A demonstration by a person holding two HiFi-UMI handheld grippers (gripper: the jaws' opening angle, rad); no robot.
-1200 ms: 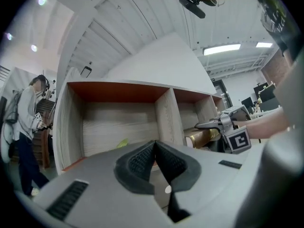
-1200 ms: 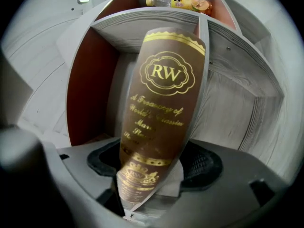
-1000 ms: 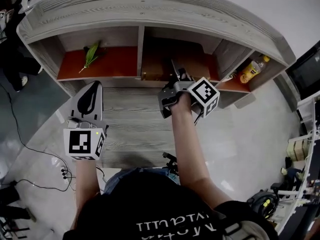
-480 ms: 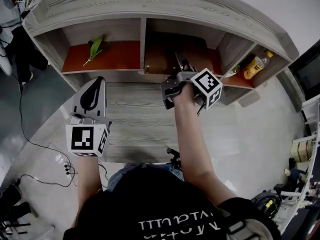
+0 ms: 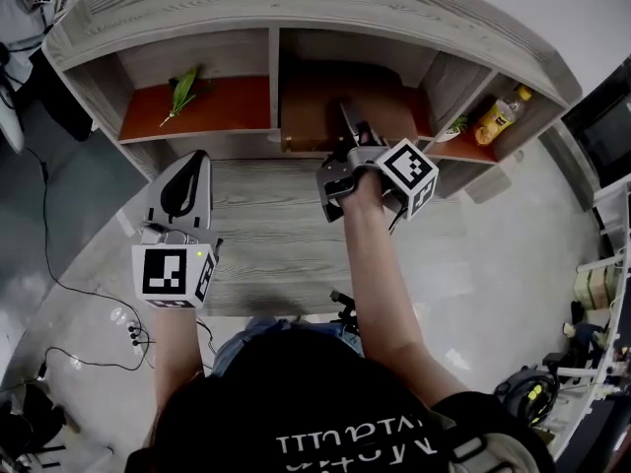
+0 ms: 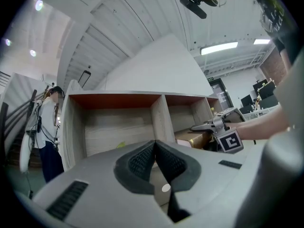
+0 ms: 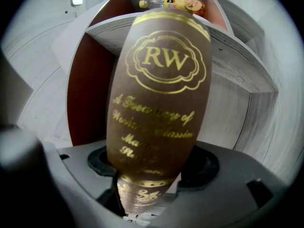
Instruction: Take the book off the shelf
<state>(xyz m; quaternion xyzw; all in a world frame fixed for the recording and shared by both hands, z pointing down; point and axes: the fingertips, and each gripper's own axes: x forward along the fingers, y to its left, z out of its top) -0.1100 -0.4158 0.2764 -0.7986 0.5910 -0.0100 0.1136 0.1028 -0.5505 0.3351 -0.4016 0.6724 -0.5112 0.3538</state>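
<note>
A brown book (image 5: 314, 118) with gold lettering lies in the middle compartment of the grey wooden shelf (image 5: 274, 67). My right gripper (image 5: 351, 126) reaches level into that compartment and is shut on the book. In the right gripper view the book (image 7: 159, 94) fills the middle, and the right gripper (image 7: 152, 161) clamps its near end between both pads. My left gripper (image 5: 190, 158) hangs in front of the left compartment, apart from the shelf, shut and empty. In the left gripper view the pads of the left gripper (image 6: 155, 148) meet, and the book (image 6: 190, 137) shows at the right.
A green leafy thing (image 5: 183, 91) lies on the orange floor of the left compartment. A yellow bottle (image 5: 497, 116) stands in the right compartment. Cables (image 5: 59, 294) trail over the floor at the left. A person (image 6: 47, 127) stands beside the shelf's left end.
Both grippers stay where they were, the right one still on the book in the middle compartment. Only the head view has shifted slightly.
</note>
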